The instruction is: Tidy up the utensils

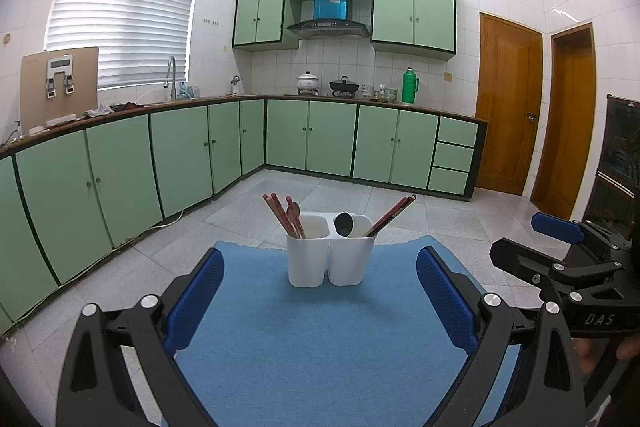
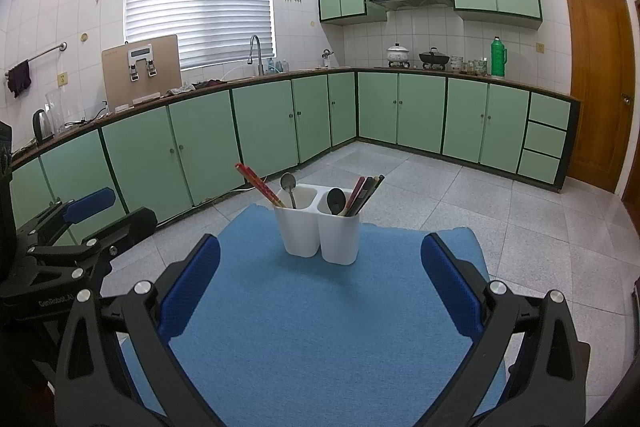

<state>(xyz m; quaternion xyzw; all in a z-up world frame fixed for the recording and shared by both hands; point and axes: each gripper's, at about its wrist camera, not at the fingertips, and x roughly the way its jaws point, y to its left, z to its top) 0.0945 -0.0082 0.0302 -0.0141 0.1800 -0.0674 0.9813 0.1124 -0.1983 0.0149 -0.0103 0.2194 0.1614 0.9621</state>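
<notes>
A white two-compartment holder [image 1: 306,263] [image 2: 340,241] stands at the far end of a blue mat [image 1: 320,347] [image 2: 320,327]. Its left cup holds red chopsticks [image 1: 280,215] [image 2: 260,185] and a metal spoon [image 1: 295,210] [image 2: 288,183]. The right cup holds a black spoon [image 1: 343,223] [image 2: 335,201] and more chopsticks [image 1: 394,213] [image 2: 366,191]. My left gripper [image 1: 320,255] [image 2: 104,211] is open and empty, short of the holder. My right gripper [image 2: 320,243] [image 1: 540,243] hovers open and empty beside it, also facing the holder.
The mat's surface sits above a grey tiled floor [image 1: 360,195]. Green base cabinets [image 1: 180,151] under a countertop run along the left and back walls. Wooden doors [image 1: 508,103] are at the right, with a dark glass cabinet [image 1: 620,163] nearer.
</notes>
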